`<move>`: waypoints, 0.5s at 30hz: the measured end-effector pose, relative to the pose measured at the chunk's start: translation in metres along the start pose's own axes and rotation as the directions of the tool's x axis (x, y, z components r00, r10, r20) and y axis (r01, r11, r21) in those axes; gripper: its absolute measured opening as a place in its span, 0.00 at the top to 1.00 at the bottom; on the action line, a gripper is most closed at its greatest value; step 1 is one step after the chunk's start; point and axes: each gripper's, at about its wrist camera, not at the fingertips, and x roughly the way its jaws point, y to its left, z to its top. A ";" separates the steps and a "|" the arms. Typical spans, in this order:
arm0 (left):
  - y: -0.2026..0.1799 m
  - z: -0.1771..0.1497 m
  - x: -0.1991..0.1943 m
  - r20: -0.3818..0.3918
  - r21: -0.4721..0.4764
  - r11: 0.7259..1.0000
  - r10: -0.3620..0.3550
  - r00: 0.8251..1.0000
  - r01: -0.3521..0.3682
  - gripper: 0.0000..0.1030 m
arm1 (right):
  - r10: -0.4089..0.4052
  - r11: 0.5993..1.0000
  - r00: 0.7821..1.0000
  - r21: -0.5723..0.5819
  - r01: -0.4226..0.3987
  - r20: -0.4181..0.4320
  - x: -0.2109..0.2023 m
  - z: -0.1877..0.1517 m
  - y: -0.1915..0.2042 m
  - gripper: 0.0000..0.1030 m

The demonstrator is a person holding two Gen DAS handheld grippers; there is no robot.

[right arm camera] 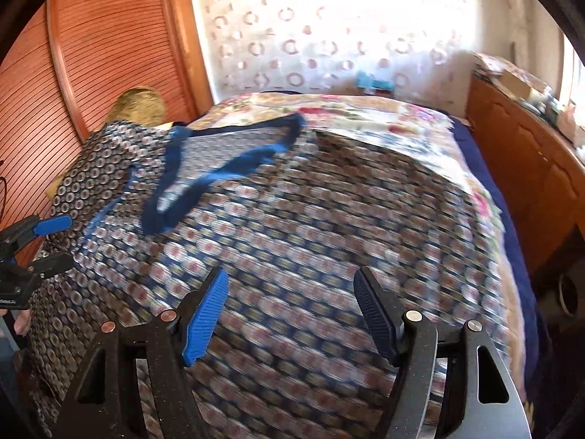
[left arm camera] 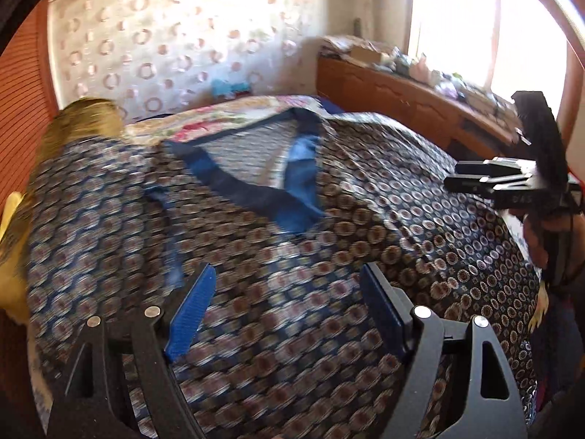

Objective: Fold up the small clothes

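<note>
A patterned garment (left arm camera: 292, 274) with dark blue trim at its neck opening (left arm camera: 256, 190) lies spread over the bed. It also shows in the right wrist view (right arm camera: 310, 237), with its blue neck trim (right arm camera: 219, 172) at the upper left. My left gripper (left arm camera: 289, 278) is open and empty just above the cloth. My right gripper (right arm camera: 292, 281) is open and empty above the cloth too. The right gripper appears at the right edge of the left wrist view (left arm camera: 475, 179). The left gripper appears at the left edge of the right wrist view (right arm camera: 55, 241), open. Both views are motion-blurred.
A floral bedspread (right arm camera: 365, 113) covers the bed under the garment. A wooden slatted headboard (right arm camera: 109, 55) stands at the left, with a yellow pillow (left arm camera: 14, 256) by it. A wooden cabinet (left arm camera: 402, 98) with clutter on top runs along the right under a bright window.
</note>
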 end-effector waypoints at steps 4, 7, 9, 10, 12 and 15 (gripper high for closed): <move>-0.022 0.012 0.019 -0.037 0.052 0.998 -0.018 0.999 0.020 0.21 | -0.039 0.998 0.999 0.039 0.039 -0.003 -0.017 -0.010 -0.026 0.29; -0.032 0.019 0.034 -0.066 0.073 0.997 -0.010 0.998 0.015 0.21 | -0.050 0.996 0.999 0.070 0.051 -0.016 -0.029 -0.018 -0.046 0.29; -0.036 0.023 0.040 -0.073 0.089 0.996 0.002 0.997 0.005 0.21 | -0.072 0.994 0.997 0.084 0.073 -0.014 -0.036 -0.022 -0.055 0.29; -0.038 0.024 0.042 -0.077 0.092 0.996 0.000 0.997 0.007 0.21 | -0.076 0.992 0.997 0.097 0.077 -0.014 -0.039 -0.024 -0.060 0.29; -0.042 0.024 0.046 -0.088 0.096 0.995 -0.006 0.996 0.015 0.21 | -0.077 0.989 0.997 0.127 0.078 -0.013 -0.045 -0.027 -0.070 0.29; -0.047 0.018 0.053 -0.111 0.108 0.994 -0.013 0.994 0.025 0.21 | -0.084 0.984 0.996 0.158 0.085 -0.013 -0.051 -0.034 -0.077 0.29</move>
